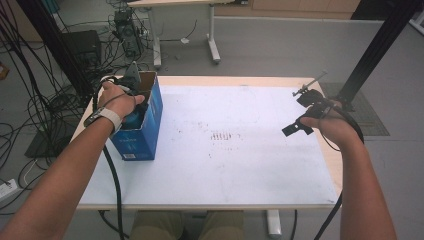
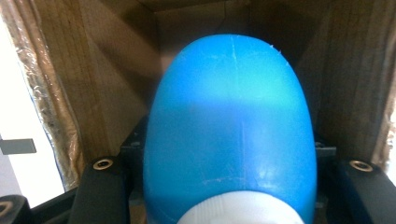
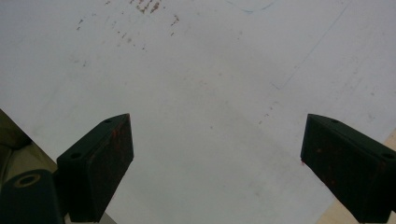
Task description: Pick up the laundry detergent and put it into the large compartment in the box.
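Closest to the lens, a blue bottle with a white cap sits clamped between the left gripper's jaws, down inside the blue cardboard box standing at the table's left edge. Well apart on the right, the right gripper hovers over bare tabletop, jaws spread wide, holding nothing.

Glossy blue plastic bottle, matt cardboard box

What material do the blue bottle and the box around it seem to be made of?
Blue bottle: likely plastic, smooth and slightly glossy, with a mould seam, a soft highlight and a ribbed white cap. Box: cardboard, raw brown and fibrous inside, printed blue outside.
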Tool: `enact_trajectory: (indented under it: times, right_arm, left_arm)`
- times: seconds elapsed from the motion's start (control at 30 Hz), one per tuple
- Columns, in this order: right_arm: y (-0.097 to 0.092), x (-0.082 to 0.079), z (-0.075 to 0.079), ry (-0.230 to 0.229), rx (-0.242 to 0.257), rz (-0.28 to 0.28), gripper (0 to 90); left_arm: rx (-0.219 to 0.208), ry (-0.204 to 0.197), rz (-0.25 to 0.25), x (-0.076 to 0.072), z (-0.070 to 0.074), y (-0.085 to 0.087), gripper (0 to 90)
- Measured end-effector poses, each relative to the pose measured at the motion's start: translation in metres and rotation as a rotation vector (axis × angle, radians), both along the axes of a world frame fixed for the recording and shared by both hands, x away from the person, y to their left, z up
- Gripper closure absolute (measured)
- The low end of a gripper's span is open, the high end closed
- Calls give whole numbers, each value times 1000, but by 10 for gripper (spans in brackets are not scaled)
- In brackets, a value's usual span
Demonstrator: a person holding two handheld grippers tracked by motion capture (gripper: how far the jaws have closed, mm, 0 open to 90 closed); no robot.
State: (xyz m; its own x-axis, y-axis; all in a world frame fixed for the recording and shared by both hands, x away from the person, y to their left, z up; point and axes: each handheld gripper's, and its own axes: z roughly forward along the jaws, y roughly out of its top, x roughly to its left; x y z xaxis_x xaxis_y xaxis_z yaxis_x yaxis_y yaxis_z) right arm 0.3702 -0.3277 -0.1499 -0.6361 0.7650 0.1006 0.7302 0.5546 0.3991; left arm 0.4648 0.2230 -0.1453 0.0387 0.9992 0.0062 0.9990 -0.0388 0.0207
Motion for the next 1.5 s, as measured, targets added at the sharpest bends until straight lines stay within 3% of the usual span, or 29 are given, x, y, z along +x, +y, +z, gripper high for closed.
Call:
enact_trajectory:
  times: [0.5, 0.67, 1.03, 1.4, 1.5]
  right_arm:
    - [-1, -1, -1, 1, 1, -1, 93]
    - [-1, -1, 0, 1, -1, 0, 93]
    - [2, -4, 3, -4, -2, 0, 93]
    - [1, -9, 6, -11, -3, -1, 93]
    - [1, -10, 8, -14, -2, -3, 93]
  left_arm:
    - [-15, -12, 3, -2, 0, 2, 371]
    - [-7, -14, 7, -3, 1, 2, 307]
    - [-23, -23, 2, -7, 5, 6, 294]
    - [-29, -44, -11, -13, 19, 9, 285]
    - [-38, -52, -12, -15, 25, 10, 221]
